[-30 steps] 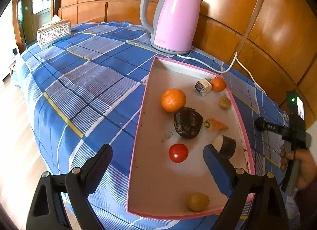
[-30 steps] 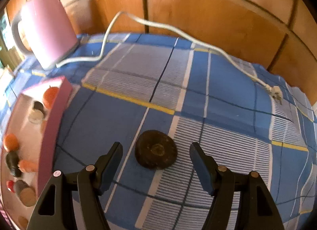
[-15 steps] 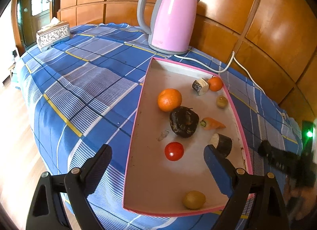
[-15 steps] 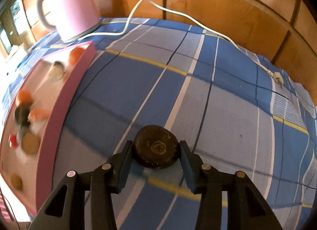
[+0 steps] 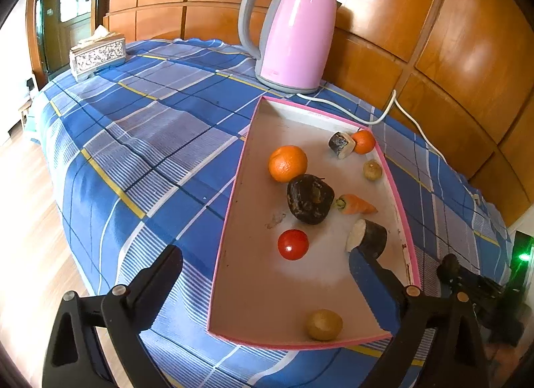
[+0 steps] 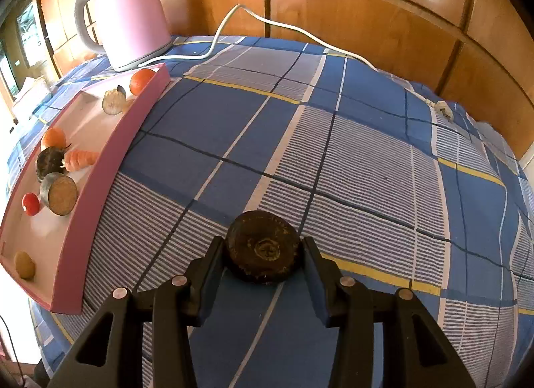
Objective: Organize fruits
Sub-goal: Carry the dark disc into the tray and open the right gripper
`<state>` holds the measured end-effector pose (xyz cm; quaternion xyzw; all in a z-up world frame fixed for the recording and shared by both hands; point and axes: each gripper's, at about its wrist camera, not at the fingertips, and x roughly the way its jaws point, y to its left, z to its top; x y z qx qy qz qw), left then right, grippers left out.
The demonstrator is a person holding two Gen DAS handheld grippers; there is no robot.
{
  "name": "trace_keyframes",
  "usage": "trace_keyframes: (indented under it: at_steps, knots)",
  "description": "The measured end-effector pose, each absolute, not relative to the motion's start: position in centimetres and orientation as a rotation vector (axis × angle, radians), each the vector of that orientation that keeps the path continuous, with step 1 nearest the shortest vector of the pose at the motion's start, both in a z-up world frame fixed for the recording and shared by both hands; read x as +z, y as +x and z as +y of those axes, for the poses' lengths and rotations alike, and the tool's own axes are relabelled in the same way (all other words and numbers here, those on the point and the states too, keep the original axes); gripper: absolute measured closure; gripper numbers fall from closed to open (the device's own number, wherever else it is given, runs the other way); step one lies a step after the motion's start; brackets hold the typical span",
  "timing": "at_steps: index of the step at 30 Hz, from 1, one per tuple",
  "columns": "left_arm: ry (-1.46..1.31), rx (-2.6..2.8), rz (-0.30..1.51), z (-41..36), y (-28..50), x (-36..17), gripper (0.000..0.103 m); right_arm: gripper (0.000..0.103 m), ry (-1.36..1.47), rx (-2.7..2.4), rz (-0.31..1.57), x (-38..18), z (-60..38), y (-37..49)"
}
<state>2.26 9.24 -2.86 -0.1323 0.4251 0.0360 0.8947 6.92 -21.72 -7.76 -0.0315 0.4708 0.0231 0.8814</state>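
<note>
Right wrist view: right tool (image 6: 262,245) clenched on a dark round fruit (image 6: 261,237), jaws just closed in, a pad pressing on each side of it. Held out over the blue checked cloth (image 6: 367,161), well apart from the pink tray (image 6: 100,187) at the left; whether resting on the cloth or just clear of it, impossible to tell. White cord (image 6: 300,31) trailing across the cloth behind, from the pink kettle (image 6: 130,14) to a plug near the far edge.

Left wrist view: left tool (image 5: 264,256) released, jaws just opened wider, gripping nothing, hovering over the near end of the tray. Seen in the tray: an orange (image 5: 287,163), touching a dark lumpy fruit (image 5: 310,199); a carrot piece (image 5: 357,205) just beside that; a tomato (image 5: 293,244); a cut dark-skinned piece (image 5: 367,241) just above the right fingertip; a yellowish round fruit (image 5: 324,324) near the front rim. Tissue box (image 5: 96,57) at the far left corner of the cloth.
</note>
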Motion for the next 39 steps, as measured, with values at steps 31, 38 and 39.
trace_keyframes:
  at_steps: [31, 38, 39]
  knots:
    - [-0.282, 0.127, 0.869, 10.7, 2.1, -3.6, 0.001, 0.057, -0.051, 0.351, 0.888, -1.4, -12.0, 10.9]
    - [-0.258, 0.121, 0.860, 10.6, 2.4, -3.6, 0.001, 0.056, -0.120, 0.390, 0.912, -2.1, -7.5, 13.9]
    - [-0.255, 0.119, 0.862, 10.6, 2.4, -3.6, 0.001, 0.056, -0.128, 0.393, 0.916, -2.3, -7.1, 14.2]
